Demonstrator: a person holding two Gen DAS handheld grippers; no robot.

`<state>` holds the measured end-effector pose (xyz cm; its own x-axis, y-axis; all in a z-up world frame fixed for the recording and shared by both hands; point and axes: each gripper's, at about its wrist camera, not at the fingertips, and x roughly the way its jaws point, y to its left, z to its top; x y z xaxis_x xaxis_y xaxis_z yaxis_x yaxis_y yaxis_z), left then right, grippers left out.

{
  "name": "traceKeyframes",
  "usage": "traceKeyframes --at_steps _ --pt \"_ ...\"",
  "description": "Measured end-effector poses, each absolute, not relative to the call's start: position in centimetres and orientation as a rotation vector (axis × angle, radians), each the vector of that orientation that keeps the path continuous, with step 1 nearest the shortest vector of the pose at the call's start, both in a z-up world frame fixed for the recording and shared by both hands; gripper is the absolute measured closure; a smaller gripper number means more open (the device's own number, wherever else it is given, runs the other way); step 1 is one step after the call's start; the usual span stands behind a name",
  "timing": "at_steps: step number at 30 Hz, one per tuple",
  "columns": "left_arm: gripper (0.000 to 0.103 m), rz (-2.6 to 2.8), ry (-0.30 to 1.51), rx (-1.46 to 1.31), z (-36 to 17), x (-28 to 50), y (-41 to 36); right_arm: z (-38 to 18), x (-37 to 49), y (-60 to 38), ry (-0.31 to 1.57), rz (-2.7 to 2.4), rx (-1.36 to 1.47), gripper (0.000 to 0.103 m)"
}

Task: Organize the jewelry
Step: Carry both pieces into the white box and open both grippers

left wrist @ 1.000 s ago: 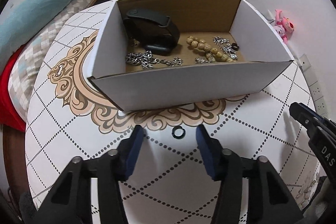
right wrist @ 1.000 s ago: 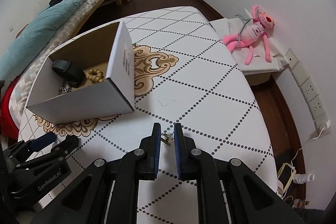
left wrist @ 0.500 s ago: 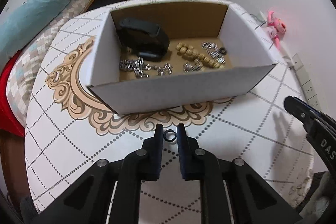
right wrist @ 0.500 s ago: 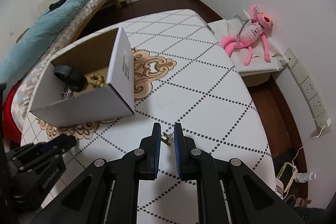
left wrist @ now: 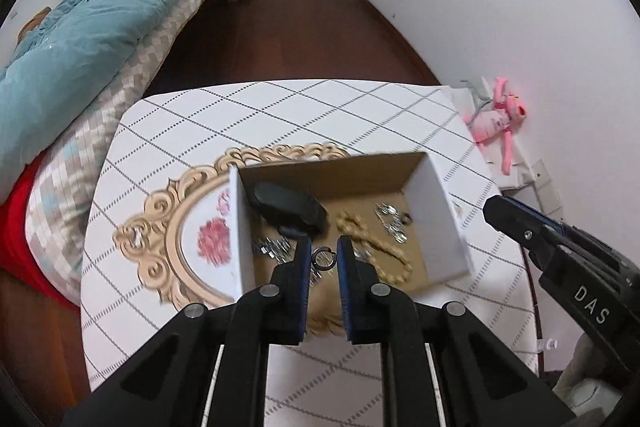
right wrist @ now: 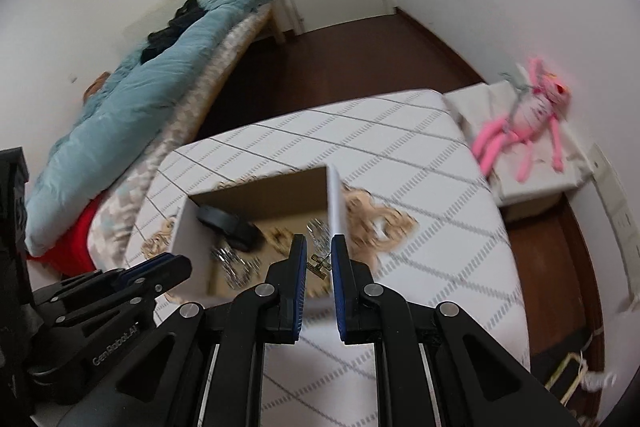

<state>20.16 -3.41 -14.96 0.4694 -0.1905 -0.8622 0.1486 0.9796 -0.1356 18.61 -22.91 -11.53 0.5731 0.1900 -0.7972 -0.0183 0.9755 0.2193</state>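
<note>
- The bed (left wrist: 100, 27) runs along the left wall, with a teal duvet (right wrist: 132, 107) heaped on a chevron-patterned cover and some dark clothing on top.
- The desk (left wrist: 280, 115) stands beside the bed; its white top carries a dotted diamond grid and a tan scrollwork medallion (left wrist: 168, 227) with red flowers.
- A pink plush toy (right wrist: 524, 119) lies on a pale surface just past the desk's right edge.
- The cardboard box (left wrist: 444, 211), white outside and brown inside, sits open on the medallion. Inside it lie a black wristband (left wrist: 288, 207), silver chain links (left wrist: 272, 247), a string of wooden beads (left wrist: 376, 243) and a second silver chain (left wrist: 390, 219).
- The left claw (left wrist: 324, 257) hangs over the near side of the box, above its interior, its blue-padded fingers (left wrist: 306, 267) pressed in on a small black ring (left wrist: 323, 258), which sits upright between the pads.
- The right claw (right wrist: 319, 261) hangs over the right-hand part of the box, next to the right wall, fingers (right wrist: 338, 267) drawn close and pinching a small brass-coloured trinket (right wrist: 319, 262); blur keeps its exact shape unclear.
- Each claw shows at the edge of the other's view: the right one at the right in the left wrist view, the left one at lower left in the right wrist view.
</note>
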Motion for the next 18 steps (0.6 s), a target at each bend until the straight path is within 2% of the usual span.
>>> traceKeyframes --at_steps 7,12,13,14,15,16,17,18 --pt "0.092 -0.186 1.124 -0.021 -15.8 23.1 -3.2 -13.4 24.3 -21.4 1.089 0.167 0.160 0.090" --pt "0.086 -0.154 1.158 -0.029 -15.9 23.9 -2.8 -14.4 26.0 -21.2 1.161 0.188 0.160 0.089" --pt "0.082 -0.140 1.163 -0.036 -15.8 24.0 -2.6 -14.5 26.1 -21.2 1.172 0.185 0.163 0.088" --pt "0.068 -0.133 1.166 -0.041 -15.7 24.1 -2.4 -14.5 26.1 -21.3 1.174 0.180 0.162 0.083" --pt "0.050 -0.124 1.163 -0.042 -15.7 24.2 -2.2 -14.4 26.1 -21.5 1.173 0.174 0.160 0.071" --pt "0.041 -0.100 1.153 -0.033 -15.4 24.2 -2.0 -14.3 26.1 -21.6 1.169 0.172 0.163 0.062" --pt "0.033 -0.085 1.139 -0.023 -15.2 24.1 -1.8 -14.1 26.0 -21.7 1.165 0.166 0.159 0.060" --pt "0.033 -0.077 1.123 -0.018 -14.9 24.0 -1.6 -13.8 26.0 -21.8 1.159 0.158 0.150 0.060"
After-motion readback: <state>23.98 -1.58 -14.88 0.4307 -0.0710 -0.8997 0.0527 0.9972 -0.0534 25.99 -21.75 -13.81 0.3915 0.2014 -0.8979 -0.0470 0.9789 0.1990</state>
